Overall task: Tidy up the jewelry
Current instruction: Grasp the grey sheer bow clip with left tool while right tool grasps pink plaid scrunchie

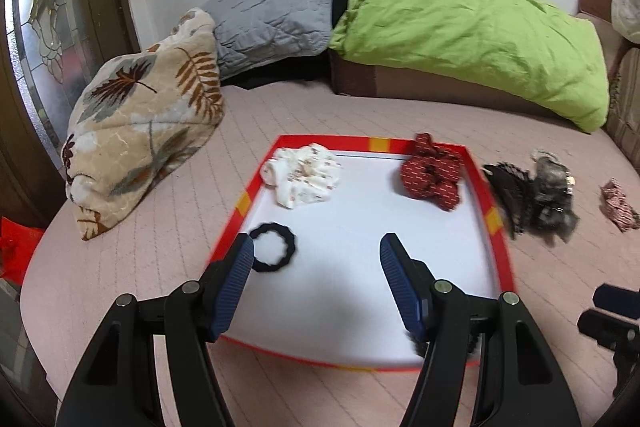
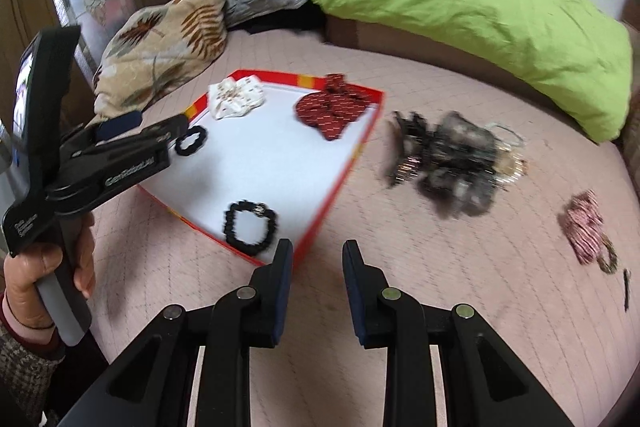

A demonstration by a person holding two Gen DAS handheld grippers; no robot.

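- Presently, a shallow tray (image 1: 486, 195) with a red rim and white floor is seen lying on a pink quilted bed (image 1: 168, 239).
- Four hair ties are held inside the tray: a cream scrunchie (image 1: 304, 179) at the far left corner, a red scrunchie (image 1: 434, 177) at the far right corner, a thin black hair tie (image 1: 274, 247) near the left rim, and a thicker black scrunchie (image 2: 250, 227) near the closest corner in the right wrist view.
- A dark, blurred heap of hair accessories (image 2: 452, 159) is left on the bed just outside the tray's right rim.
- A pink patterned scrunchie (image 2: 584, 233) is found well apart from the heap, further right on the bed.
- The left tool (image 1: 316, 251) is held above the near part of the tray with its blue-padded fingers spread wide; nothing is gripped between them.
- The right tool (image 2: 318, 259) is held over the bed beside the tray's near corner, its fingers parted by a narrower gap, with nothing pinched.
- The left tool's handle is gripped by a hand (image 2: 44, 267) seen at the left edge of the right wrist view.
- A leaf-print pillow (image 1: 140, 131), a grey pillow (image 1: 276, 3) and a green duvet (image 1: 472, 27) are piled at the far side of the bed.
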